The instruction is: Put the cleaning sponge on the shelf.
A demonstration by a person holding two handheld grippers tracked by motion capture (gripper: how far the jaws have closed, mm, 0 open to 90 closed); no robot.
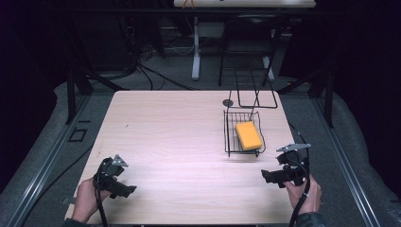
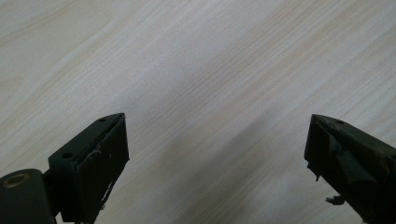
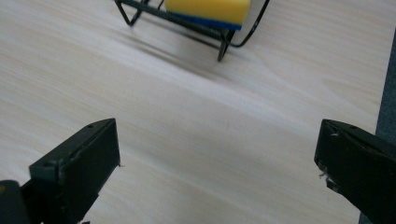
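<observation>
Toward the far right corner of the wooden table (image 1: 179, 137), the high view shows a yellow sponge (image 1: 248, 135) lying in a black wire basket (image 1: 230, 137), with the right gripper (image 1: 269, 176) near the right edge just on the person's side of it and the left gripper (image 1: 124, 190) by the near left corner. Along the left gripper view, its jaws stand released over bare tabletop (image 2: 196, 70). Along the right gripper view, its jaws gape wide with nothing between them, sponge (image 3: 208, 10) and basket (image 3: 224, 39) ahead.

The left tool (image 2: 217, 154) hangs wide open over the bare wooden table (image 2: 196, 60).
</observation>
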